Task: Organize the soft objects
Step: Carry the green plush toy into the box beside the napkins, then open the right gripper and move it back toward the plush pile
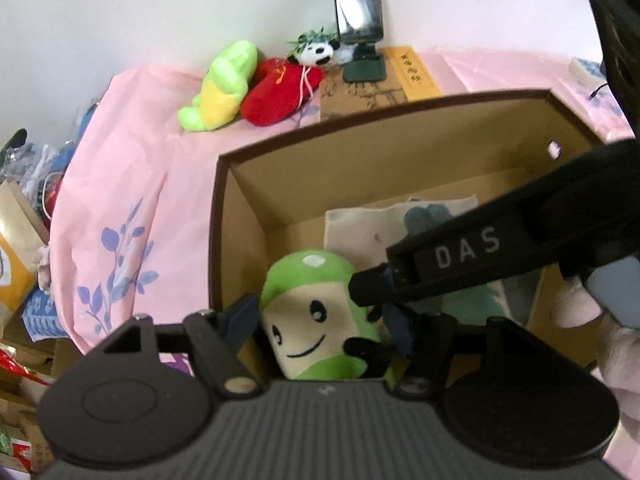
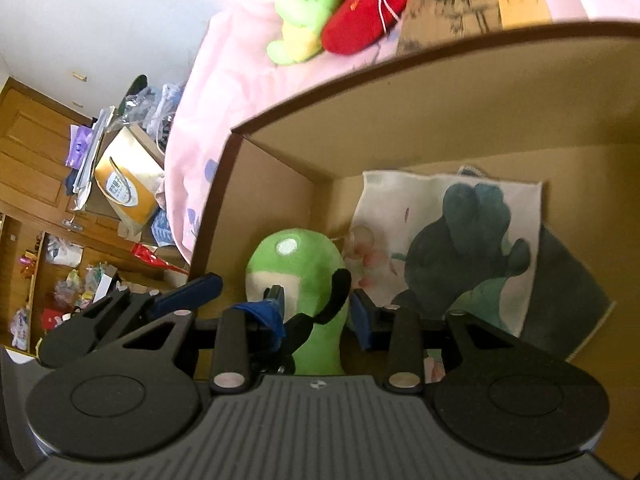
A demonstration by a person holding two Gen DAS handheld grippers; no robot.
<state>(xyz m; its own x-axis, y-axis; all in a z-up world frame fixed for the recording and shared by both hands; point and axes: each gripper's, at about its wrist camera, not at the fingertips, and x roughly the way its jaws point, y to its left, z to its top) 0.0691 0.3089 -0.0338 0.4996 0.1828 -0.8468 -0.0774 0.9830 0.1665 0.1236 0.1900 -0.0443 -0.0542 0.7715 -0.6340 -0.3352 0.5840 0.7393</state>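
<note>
A green plush with a cream smiling face (image 1: 320,312) stands inside the brown cardboard box (image 1: 360,120), near its left wall. It also shows in the right wrist view (image 2: 304,276). My left gripper (image 1: 320,328) is open, its fingers on either side of the plush. My right gripper (image 2: 316,312) is open around the same plush and reaches in from the right in the left wrist view (image 1: 440,264). A cream cloth with a dark green print (image 2: 452,240) lies on the box floor. A green-yellow plush (image 1: 220,88), a red plush (image 1: 280,88) and a panda plush (image 1: 316,52) lie on the pink sheet behind the box.
The pink flowered sheet (image 1: 132,184) covers the bed. A phone on a dark stand (image 1: 360,12) and a tan book (image 1: 412,68) sit at the back by the wall. Bags and clutter (image 2: 120,184) stand on the floor left of the bed, before wooden cabinets.
</note>
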